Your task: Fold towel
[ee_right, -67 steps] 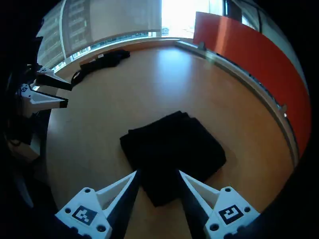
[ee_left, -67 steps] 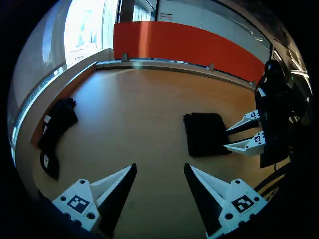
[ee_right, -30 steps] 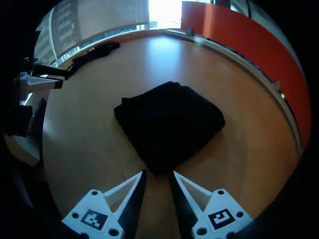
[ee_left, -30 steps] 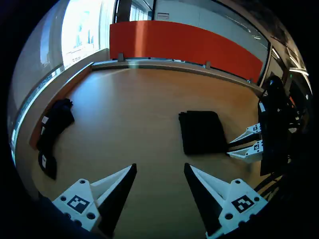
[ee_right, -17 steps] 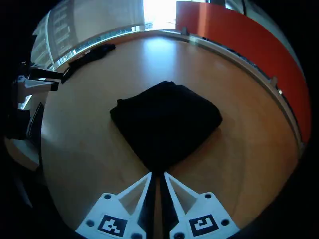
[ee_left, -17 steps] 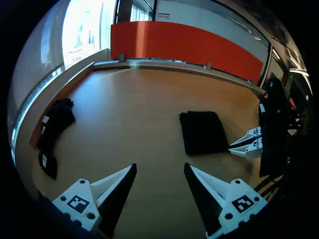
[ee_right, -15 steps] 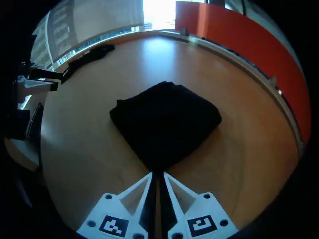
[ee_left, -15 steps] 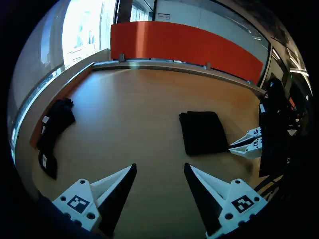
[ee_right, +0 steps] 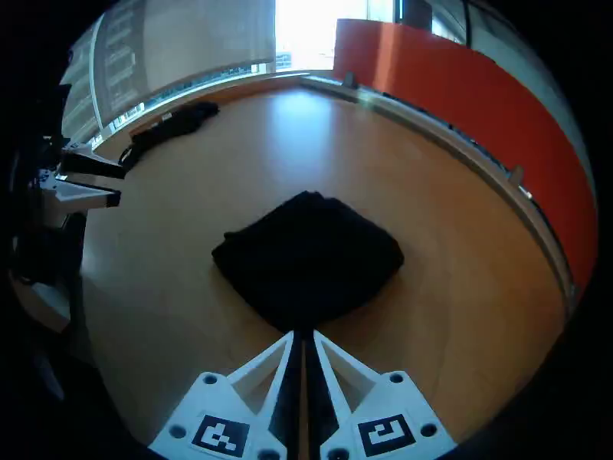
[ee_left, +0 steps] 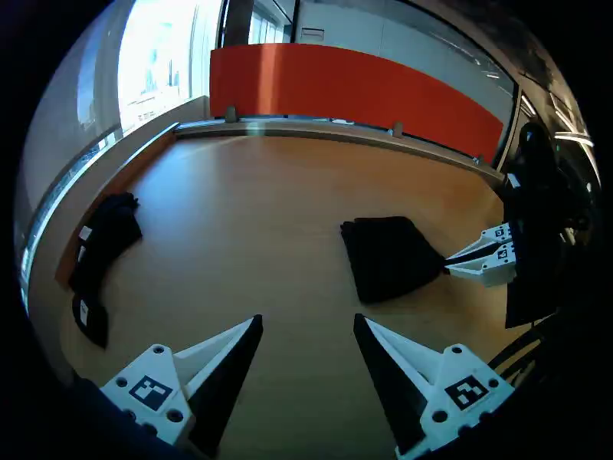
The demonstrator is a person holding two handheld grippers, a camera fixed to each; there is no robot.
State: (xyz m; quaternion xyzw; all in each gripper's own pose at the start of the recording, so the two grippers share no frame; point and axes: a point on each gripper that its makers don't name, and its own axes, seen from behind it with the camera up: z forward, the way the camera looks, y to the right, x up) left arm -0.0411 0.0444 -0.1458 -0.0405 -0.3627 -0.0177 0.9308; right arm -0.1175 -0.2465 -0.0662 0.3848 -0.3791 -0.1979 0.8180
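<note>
Towel, black and folded into a thick bundle, sits in the middle of the right gripper view on a pale wooden table. Its near corner runs down into the right gripper at the bottom centre, whose two white fingers are drawn almost together and pinch that corner between them.

In the left gripper view the towel lies right of centre. The right gripper reaches in from the right edge, its narrow tips meeting the towel's right edge, which looks slightly raised there.

The left gripper fills the bottom of its own view, fingers spread wide with bare table between them, well apart from the towel. It also appears at the left edge of the right gripper view, fingers apart.

A heap of dark cloth lies at the table's left edge, and an orange panel stands along the far side.
</note>
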